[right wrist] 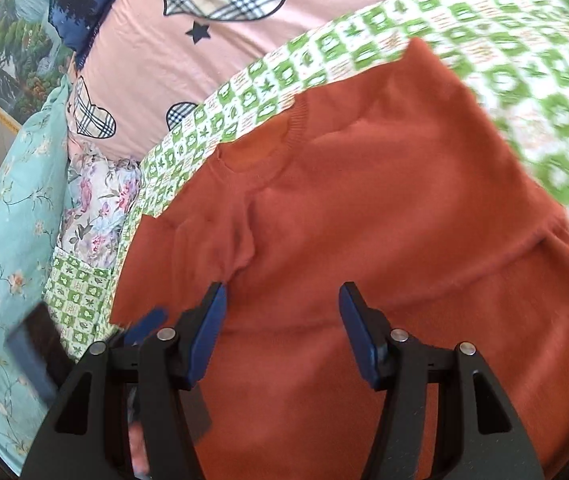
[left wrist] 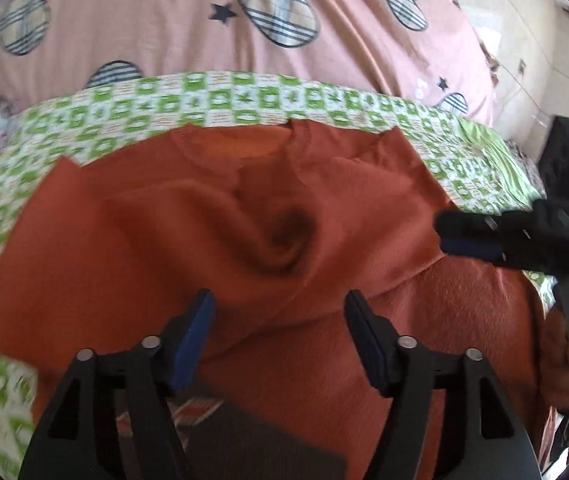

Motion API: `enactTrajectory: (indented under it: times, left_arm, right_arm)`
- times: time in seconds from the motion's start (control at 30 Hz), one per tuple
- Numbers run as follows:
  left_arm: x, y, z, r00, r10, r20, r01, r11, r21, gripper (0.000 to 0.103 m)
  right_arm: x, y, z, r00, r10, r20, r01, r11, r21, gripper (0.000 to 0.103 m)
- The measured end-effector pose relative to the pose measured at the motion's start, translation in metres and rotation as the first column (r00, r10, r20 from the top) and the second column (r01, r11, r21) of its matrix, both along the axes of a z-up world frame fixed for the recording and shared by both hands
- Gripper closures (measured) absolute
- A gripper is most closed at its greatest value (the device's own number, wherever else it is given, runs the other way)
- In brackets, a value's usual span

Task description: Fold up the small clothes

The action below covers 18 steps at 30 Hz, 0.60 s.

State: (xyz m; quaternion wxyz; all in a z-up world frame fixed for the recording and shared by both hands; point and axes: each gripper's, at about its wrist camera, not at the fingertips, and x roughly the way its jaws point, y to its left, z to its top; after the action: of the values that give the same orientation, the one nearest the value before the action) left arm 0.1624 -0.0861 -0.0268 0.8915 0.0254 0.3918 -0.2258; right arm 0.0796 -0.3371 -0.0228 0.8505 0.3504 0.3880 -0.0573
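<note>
A rust-orange knit sweater [left wrist: 156, 216] [right wrist: 364, 200] lies on the green-and-white patterned sheet [left wrist: 244, 100] [right wrist: 484, 20], its neckline [left wrist: 236, 148] [right wrist: 260, 148] toward the far side. The cloth is bunched into a swirl [left wrist: 284, 240] at its middle, and one layer overlaps another along a slanted edge. My left gripper [left wrist: 280, 316] hovers open over the near part of the sweater with nothing between its pads; its blurred pad [right wrist: 144, 324] shows at lower left. My right gripper [right wrist: 282, 312] stands open above the sweater and reaches in side-on from the right [left wrist: 442, 236].
A pink quilt with plaid hearts [left wrist: 164, 20] [right wrist: 144, 60] rises behind the sheet. At left lie a teal floral pillow [right wrist: 12, 220] and floral cloth [right wrist: 96, 208], with a framed picture [right wrist: 16, 40] beyond. A person's hand [left wrist: 564, 360] holds the right gripper's handle.
</note>
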Motion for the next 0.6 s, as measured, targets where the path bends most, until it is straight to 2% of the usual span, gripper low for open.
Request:
enactTrajectory:
  times: [0.13,0.23,0.33,0.43,0.47,0.53,0.6]
  left_arm:
    - [-0.023,0.057,0.003,0.991,0.137,0.000,-0.137,0.990,0.011,0.033]
    - [-0.027,0.105,-0.001,0.956,0.294,0.005,-0.293,0.954,0.059,0.033]
    - [-0.013,0.147,-0.011,0.915,0.398,-0.059,-0.395,0.916,0.066,0.034]
    - [0.004,0.161,-0.016,0.900,0.429,-0.080,-0.424,0.903,0.069,0.035]
    - [0.011,0.162,-0.017,0.899,0.429,-0.082,-0.424,0.903,0.070,0.035]
    - [0.025,0.157,-0.020,0.900,0.427,-0.086,-0.420,0.903,0.091,0.035]
    - [0.036,0.150,-0.025,0.899,0.429,-0.084,-0.420,0.901,0.107,0.036]
  right_arm:
    - [0.040,0.013,-0.002,0.999,0.049,-0.007,-0.049,0.999,-0.020,0.043]
    - [0.071,0.017,-0.011,0.997,0.064,-0.031,-0.065,0.998,-0.023,0.043]
    - [0.101,0.017,-0.026,0.995,0.084,-0.058,-0.086,0.996,-0.019,0.045]
    - [0.117,0.017,-0.026,0.991,0.113,-0.065,-0.115,0.993,-0.023,0.096]
    - [0.114,0.016,-0.019,0.994,0.105,-0.040,-0.107,0.994,-0.035,0.096]
    - [0.097,0.008,0.008,0.996,0.063,0.066,-0.058,0.995,-0.075,0.096]
    - [0.064,-0.008,0.036,0.983,-0.021,0.182,0.040,0.994,-0.102,0.096]
